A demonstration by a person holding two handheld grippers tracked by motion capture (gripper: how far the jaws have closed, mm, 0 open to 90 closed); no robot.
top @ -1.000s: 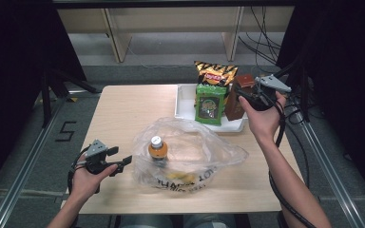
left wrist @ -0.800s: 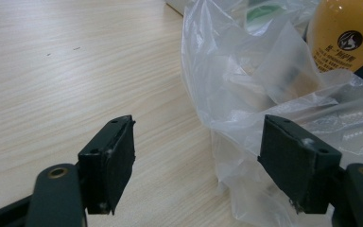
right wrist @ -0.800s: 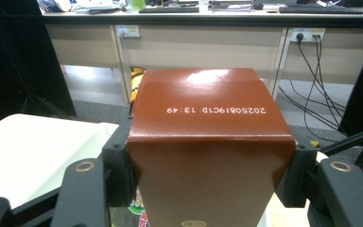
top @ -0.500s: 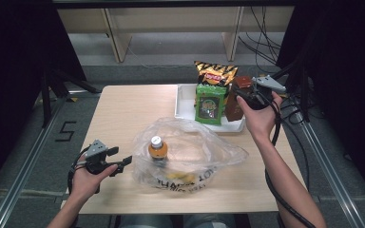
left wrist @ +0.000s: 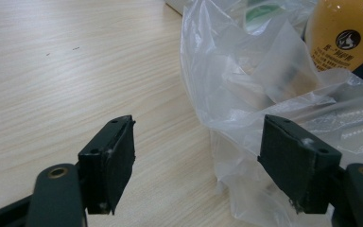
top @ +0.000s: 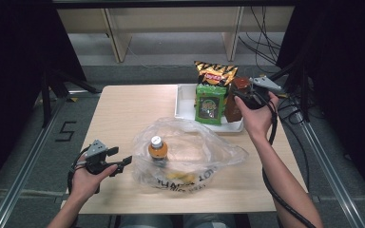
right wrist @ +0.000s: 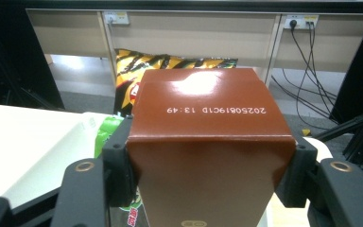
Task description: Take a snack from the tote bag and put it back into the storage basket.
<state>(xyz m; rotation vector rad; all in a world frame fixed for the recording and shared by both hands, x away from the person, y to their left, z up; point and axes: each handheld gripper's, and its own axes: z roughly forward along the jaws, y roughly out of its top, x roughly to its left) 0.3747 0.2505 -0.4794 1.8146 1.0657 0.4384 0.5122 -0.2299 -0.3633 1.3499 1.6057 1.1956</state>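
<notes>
— Standing upright, is it, that brown carton (right wrist: 208,142)?

— Yes, its long axis runs vertical, top flap with the printed date facing up. It sits in the white tray (top: 185,102) at the table's far right, beside the green packet (top: 209,103) and the chip bag (top: 215,72).

— And the right gripper (right wrist: 208,163)?

— Clamped on the carton's two sides.

— The left gripper (left wrist: 198,156)?

— Jaws apart, low over the table (left wrist: 52,71), one pad against the clear plastic bag (left wrist: 246,90) holding an orange bottle (top: 157,148).
</notes>
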